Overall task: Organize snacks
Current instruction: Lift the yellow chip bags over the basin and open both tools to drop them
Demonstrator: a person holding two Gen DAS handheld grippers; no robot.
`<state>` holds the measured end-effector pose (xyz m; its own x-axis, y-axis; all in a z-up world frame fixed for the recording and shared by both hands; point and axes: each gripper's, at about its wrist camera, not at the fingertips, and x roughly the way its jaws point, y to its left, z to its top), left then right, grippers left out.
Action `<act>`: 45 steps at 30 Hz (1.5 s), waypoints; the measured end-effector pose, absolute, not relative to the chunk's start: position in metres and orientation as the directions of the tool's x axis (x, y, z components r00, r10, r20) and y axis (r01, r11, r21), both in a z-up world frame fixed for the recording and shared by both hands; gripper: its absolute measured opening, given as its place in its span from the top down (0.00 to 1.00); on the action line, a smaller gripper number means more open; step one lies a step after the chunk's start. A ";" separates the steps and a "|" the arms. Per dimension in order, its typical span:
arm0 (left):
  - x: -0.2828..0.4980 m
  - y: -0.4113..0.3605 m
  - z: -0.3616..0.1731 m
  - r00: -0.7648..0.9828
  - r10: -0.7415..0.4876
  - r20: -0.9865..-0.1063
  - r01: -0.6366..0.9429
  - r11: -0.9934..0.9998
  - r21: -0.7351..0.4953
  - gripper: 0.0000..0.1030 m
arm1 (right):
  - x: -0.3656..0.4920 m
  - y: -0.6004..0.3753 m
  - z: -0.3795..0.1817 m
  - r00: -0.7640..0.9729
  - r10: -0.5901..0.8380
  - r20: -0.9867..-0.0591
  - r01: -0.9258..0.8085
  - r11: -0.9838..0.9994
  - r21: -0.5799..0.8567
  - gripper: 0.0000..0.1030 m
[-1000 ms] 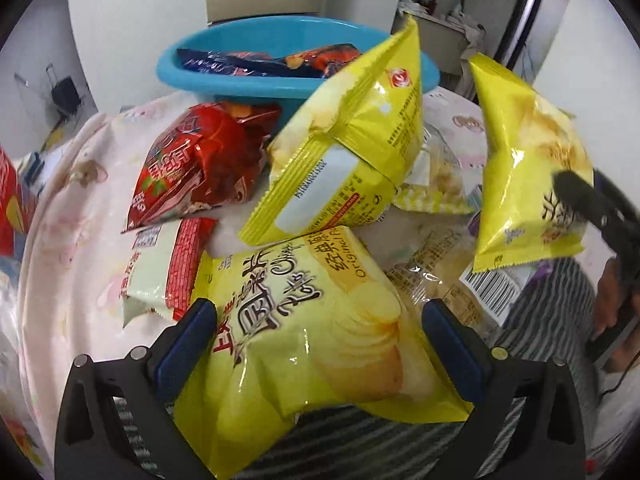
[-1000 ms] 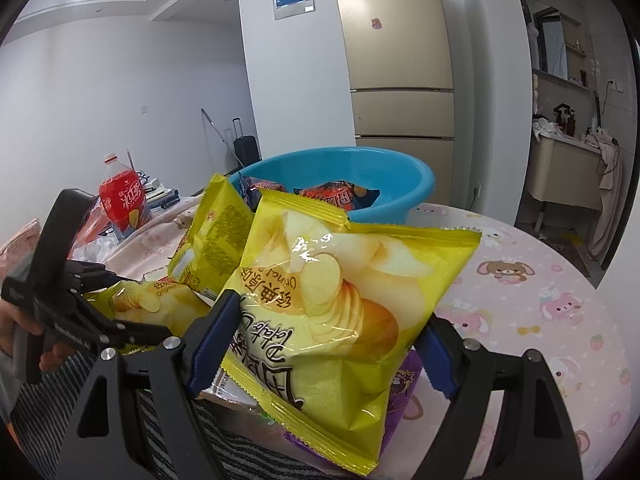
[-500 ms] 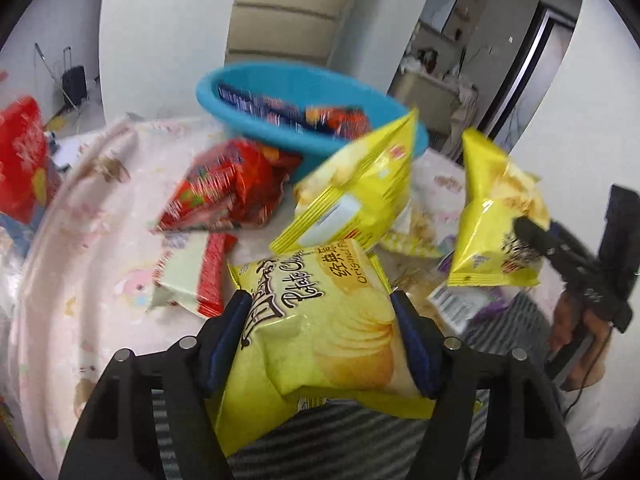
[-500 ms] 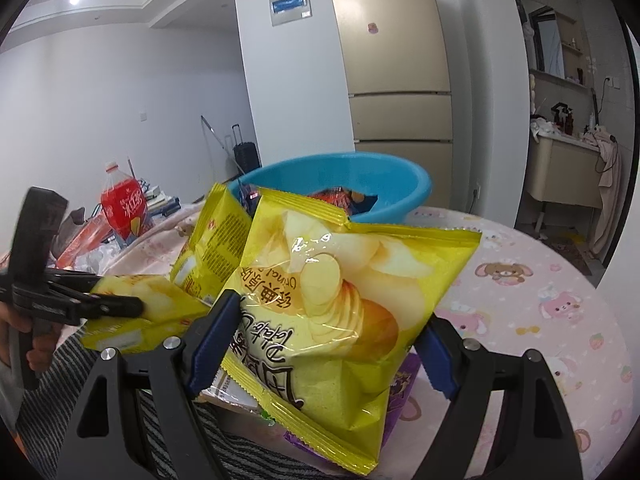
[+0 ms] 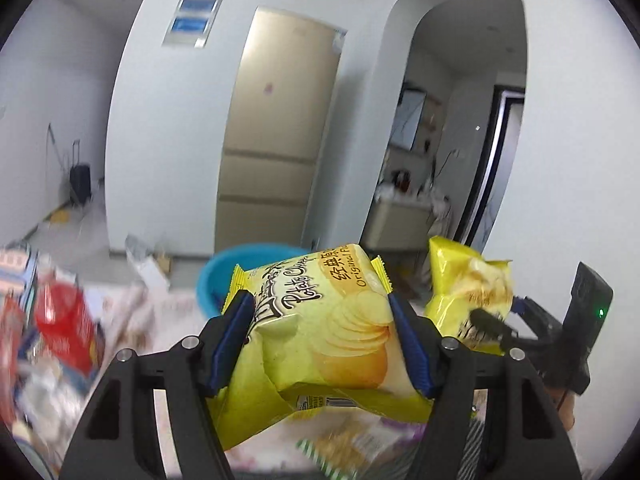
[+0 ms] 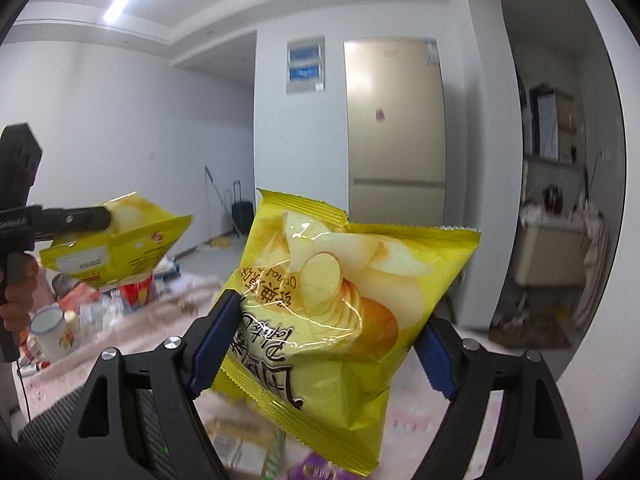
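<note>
One blue basin [image 5: 224,276] sits behind the gripped chip bag [image 5: 320,320], contents hidden

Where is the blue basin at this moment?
In the left wrist view, the blue basin stands on the table, mostly hidden behind the yellow chip bag that the left gripper holds.

Plenty of air up here, clutter's all below

Your blue basin [image 5: 224,276] sits far ahead; red packets [image 5: 64,320] and mug [image 6: 50,330] crowd your left.
</note>
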<state>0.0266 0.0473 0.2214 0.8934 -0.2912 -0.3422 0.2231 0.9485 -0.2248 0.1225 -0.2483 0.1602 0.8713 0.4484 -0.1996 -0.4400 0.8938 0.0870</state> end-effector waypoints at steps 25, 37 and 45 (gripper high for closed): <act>0.232 0.048 0.228 0.917 -0.301 -0.262 0.230 0.935 -0.271 0.50 | 0.287 -0.207 0.206 0.892 0.444 -0.084 -0.424 0.886 0.188 0.22; 0.227 0.103 0.182 0.875 -0.157 -0.459 0.059 0.973 -0.221 0.00 | 0.372 -0.193 0.116 0.857 0.365 -0.363 -0.316 0.930 0.188 0.20; 0.178 0.138 0.100 0.764 -0.067 -0.642 -0.148 0.950 -0.275 0.00 | 0.380 -0.200 0.111 0.828 0.430 -0.360 -0.340 0.895 0.288 0.00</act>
